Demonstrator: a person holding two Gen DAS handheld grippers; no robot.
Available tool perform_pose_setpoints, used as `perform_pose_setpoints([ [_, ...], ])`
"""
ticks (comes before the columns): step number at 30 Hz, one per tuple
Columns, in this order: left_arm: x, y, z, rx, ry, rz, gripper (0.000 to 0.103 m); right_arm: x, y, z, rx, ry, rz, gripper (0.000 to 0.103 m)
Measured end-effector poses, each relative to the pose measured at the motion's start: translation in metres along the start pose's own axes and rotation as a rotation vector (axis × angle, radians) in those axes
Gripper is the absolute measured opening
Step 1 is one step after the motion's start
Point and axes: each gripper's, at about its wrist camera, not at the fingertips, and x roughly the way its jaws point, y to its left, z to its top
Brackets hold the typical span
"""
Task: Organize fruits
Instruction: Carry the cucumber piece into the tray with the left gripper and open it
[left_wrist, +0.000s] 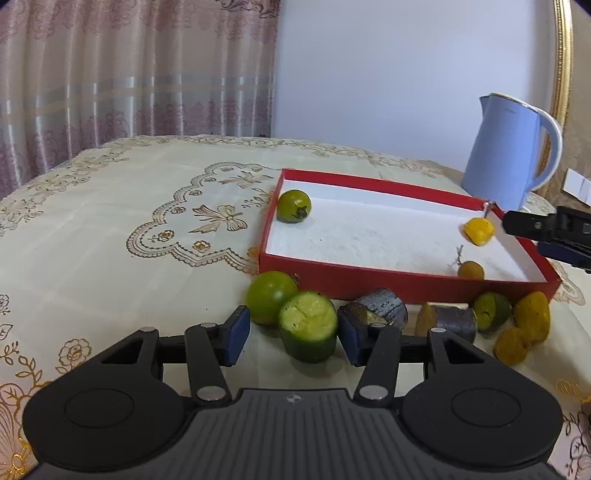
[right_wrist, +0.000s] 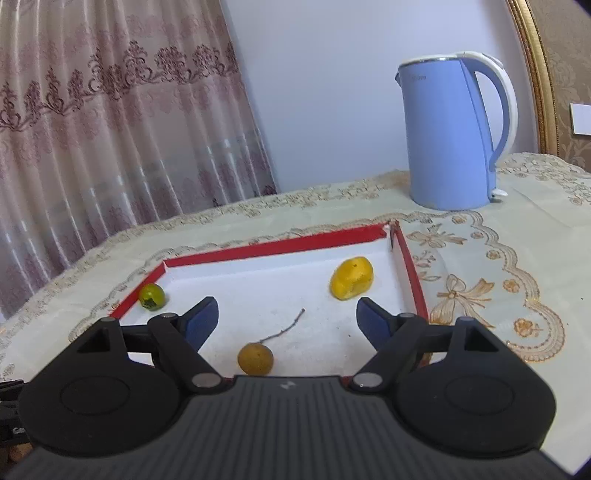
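The left gripper (left_wrist: 293, 332) has its fingers spread, straddling a cut green fruit piece (left_wrist: 308, 326) that stands on the counter (left_wrist: 110, 258) with its pale, torn flesh facing the camera; neither pad looks to be pressing it yet. It is probably light, and soft and wet at the cut, so the firmer green skin on its sides seems the best place to pinch, and only gently. Touching it behind is a whole round green fruit (left_wrist: 271, 295), smooth and likely to roll. To the right lie two dark cylindrical chunks (left_wrist: 384, 306), another green piece (left_wrist: 491, 308) and lumpy yellow pieces (left_wrist: 532, 314), all in a row just beside the near wall of the red box (left_wrist: 369, 282). That shallow, white-lined box holds three things: a small brown fruit with a twig stem (right_wrist: 255, 359) nearest, a yellow piece (right_wrist: 351, 277) toward the far right corner, and a small green fruit (right_wrist: 151, 295) in the far left corner. The right gripper (right_wrist: 286, 321) hovers over the box with fingers wide apart, holding nothing. Beyond the box stands a blue kettle (right_wrist: 448, 133), well apart from the fruit.
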Motion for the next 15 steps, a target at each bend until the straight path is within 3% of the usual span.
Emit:
perform_pose_setpoints([
  [5, 0.002, -0.005, 0.002, 0.009, 0.008, 0.032, 0.05, 0.002, -0.008, -0.003, 0.017, 0.017, -0.016, 0.081],
  [10, -0.007, -0.004, 0.0, 0.004, 0.008, -0.036, 0.04, -0.003, -0.02, -0.003, 0.06, -0.009, 0.018, 0.081],
  [11, -0.008, -0.003, -0.001, 0.005, 0.008, -0.056, 0.032, -0.004, -0.022, -0.003, 0.067, -0.019, 0.026, 0.081],
  [15, -0.013, -0.006, -0.003, 0.028, -0.009, -0.057, 0.031, -0.006, -0.022, -0.004, 0.063, -0.028, 0.037, 0.081],
])
